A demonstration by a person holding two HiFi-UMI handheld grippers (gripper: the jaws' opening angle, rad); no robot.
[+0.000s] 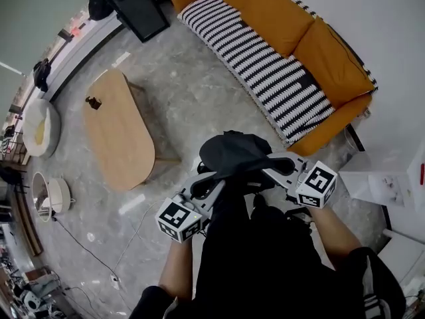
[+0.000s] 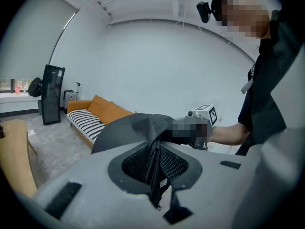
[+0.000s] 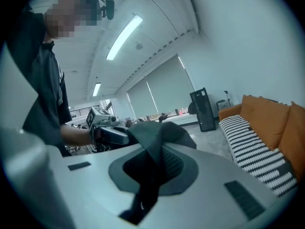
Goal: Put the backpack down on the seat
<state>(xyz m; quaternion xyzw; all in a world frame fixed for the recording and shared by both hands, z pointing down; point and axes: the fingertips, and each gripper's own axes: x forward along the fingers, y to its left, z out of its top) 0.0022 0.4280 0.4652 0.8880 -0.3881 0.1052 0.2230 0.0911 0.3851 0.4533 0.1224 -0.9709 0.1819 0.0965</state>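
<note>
A black fabric backpack (image 1: 234,153) is held in the air between two hand-held grippers, above a grey marbled stone floor (image 1: 179,92). In the left gripper view, the jaws of the left gripper (image 2: 155,168) are seen closed on a dark strap and a fold of mesh-backed fabric of the backpack. The strap runs down through the narrow gap between them, and the rounded bulk of the bag rises just ahead of the jaw tips. In the right gripper view, the jaws of the right gripper (image 3: 150,168) are likewise pressed together on a fold of dark fabric, with the rest of the bag lying directly beyond them. Each gripper is visible from the other's view on the far side of the bag, so the backpack is carried between the two sets of jaws, which point towards each other.

An orange upholstered sofa (image 1: 292,25) is seen well ahead of both sets of jaws, with a black-and-white striped cover (image 1: 265,65) laid over its seat. The backpack is apart from this seat and touches no part of it. A light wooden oval coffee table (image 1: 119,131) stands on the floor off to the outer side of the left jaws, well apart from the bag.
</note>
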